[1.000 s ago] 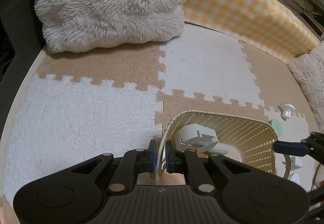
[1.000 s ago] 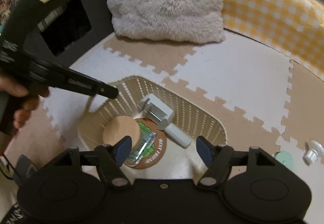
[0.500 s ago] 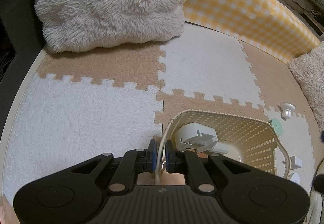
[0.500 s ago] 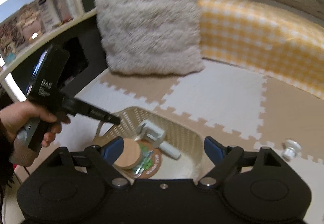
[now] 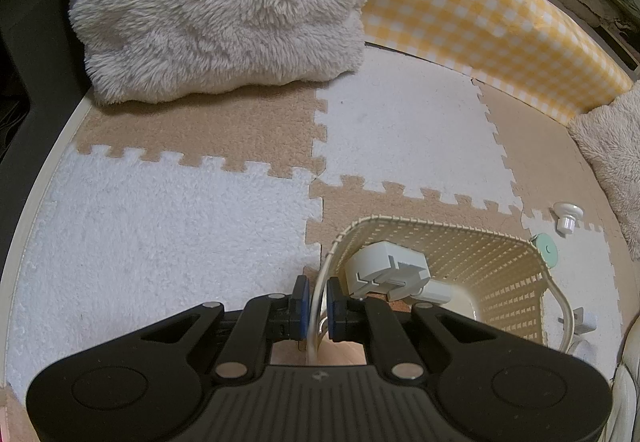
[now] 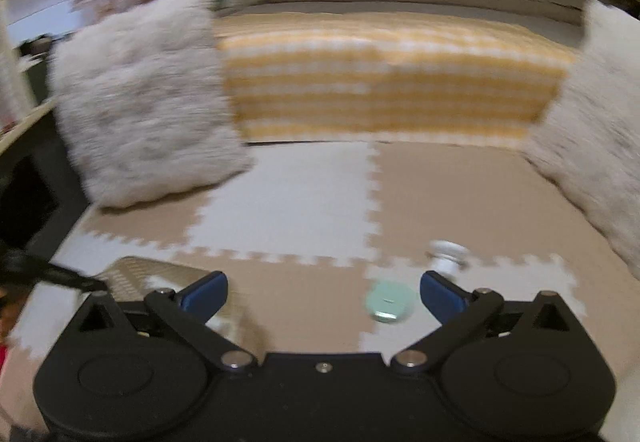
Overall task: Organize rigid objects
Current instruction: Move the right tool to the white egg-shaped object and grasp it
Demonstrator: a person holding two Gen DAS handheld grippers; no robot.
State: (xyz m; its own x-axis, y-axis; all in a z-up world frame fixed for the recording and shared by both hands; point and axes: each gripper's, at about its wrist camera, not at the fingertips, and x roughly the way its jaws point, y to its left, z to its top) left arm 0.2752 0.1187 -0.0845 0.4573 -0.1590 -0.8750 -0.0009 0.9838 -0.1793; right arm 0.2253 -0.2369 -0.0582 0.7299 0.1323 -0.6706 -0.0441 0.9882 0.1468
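Observation:
My left gripper (image 5: 316, 300) is shut on the near rim of a cream woven basket (image 5: 460, 238). A white plug adapter (image 5: 384, 268) lies inside the basket. My right gripper (image 6: 322, 292) is open and empty, held above the mat. A mint green disc (image 6: 386, 304) lies on the mat between its fingers, nearer the right one, and a small white knob (image 6: 446, 256) lies just beyond. Both also show in the left wrist view, the disc (image 5: 546, 248) and the knob (image 5: 566, 216), to the right of the basket. The basket's corner (image 6: 136, 270) shows at the left in the blurred right wrist view.
The floor is a beige and white puzzle mat (image 5: 400, 130). A fluffy cushion (image 5: 216, 2) stands at the back left, a yellow checked bolster (image 5: 480, 14) along the back, another fluffy cushion (image 6: 600, 146) at the right. A small white object (image 5: 584, 322) lies right of the basket.
My right gripper has lifted out from over the basket and swung right, now facing the green disc and white knob. My left gripper has stayed shut on the basket rim.

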